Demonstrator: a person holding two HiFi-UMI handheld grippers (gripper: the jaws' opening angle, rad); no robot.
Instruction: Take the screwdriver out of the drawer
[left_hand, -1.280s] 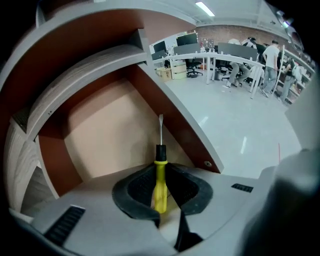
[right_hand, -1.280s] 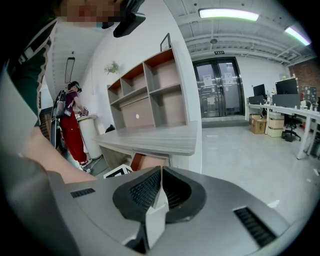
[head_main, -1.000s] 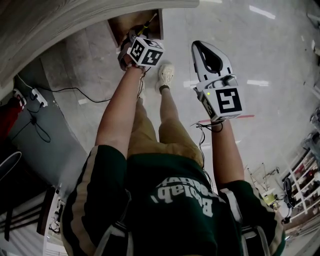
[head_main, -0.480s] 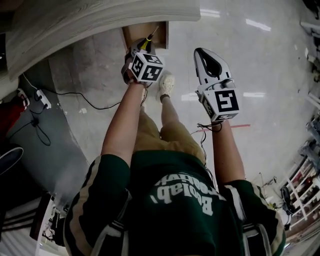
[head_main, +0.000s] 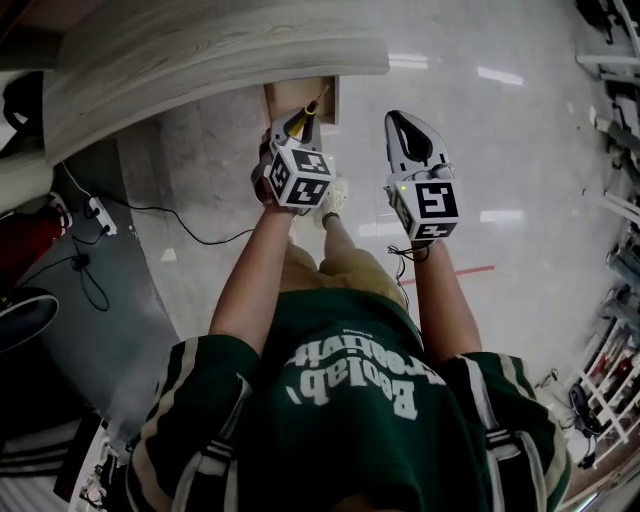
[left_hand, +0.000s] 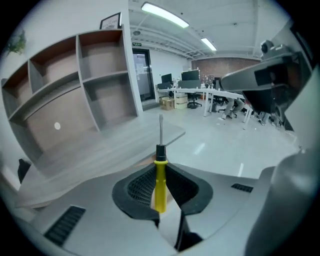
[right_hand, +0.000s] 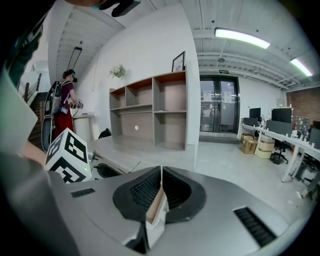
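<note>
Left gripper (left_hand: 160, 169) was clamped on the screwdriver (left_hand: 160, 187): yellow handle pinched between the pads, black collar and thin metal shaft sticking out past them. From the head view, the marker cube hid most of the handle, held over the open drawer (head_main: 288, 97). Right gripper (right_hand: 161, 171) was closed on nothing.

Open-plan office: desks (left_hand: 220, 94) with monitors (left_hand: 190, 76), chairs (left_hand: 231, 107), wall shelving (right_hand: 155, 112).

yellow handle and black collar on the screwdriver (left_hand: 159, 181), dark green on the shirt (head_main: 330, 450).
</note>
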